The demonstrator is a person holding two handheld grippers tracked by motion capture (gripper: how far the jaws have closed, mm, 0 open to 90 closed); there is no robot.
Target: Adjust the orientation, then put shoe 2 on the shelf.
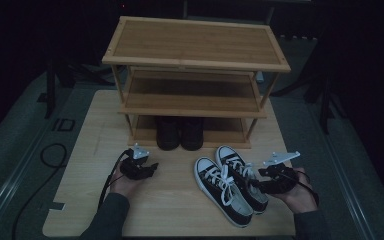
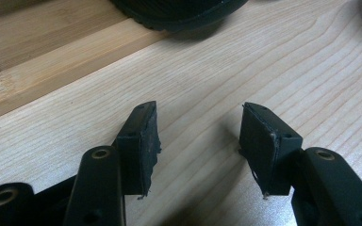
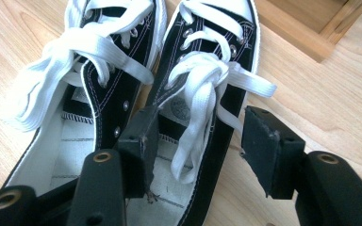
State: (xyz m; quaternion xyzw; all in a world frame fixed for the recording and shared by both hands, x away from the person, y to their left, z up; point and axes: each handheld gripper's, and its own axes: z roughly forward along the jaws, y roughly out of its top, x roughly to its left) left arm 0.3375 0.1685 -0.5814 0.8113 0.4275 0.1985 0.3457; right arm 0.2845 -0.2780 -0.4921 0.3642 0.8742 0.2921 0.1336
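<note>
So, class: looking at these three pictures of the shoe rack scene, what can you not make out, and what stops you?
- Dark shoes on the rack's bottom shelf, high view: backs hidden under the shelf above, detail lost in shadow.
- The same dark footwear, left gripper view: cut off by the top edge.
- Sneakers, right gripper view: toes cut off by the top edge.
- Heel logo, right gripper view: laces cover it.

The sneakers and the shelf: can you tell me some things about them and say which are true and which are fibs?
1. The two black sneakers lie side by side on the table. True.
2. The sneakers have red laces. False: the laces are white.
3. A pair of dark boots stands on the bottom shelf of the wooden rack. True.
4. The left hand-held gripper is squeezing a sneaker. False: it is open over bare table.
5. The rack's top shelf holds shoes. False: it is bare.
</note>
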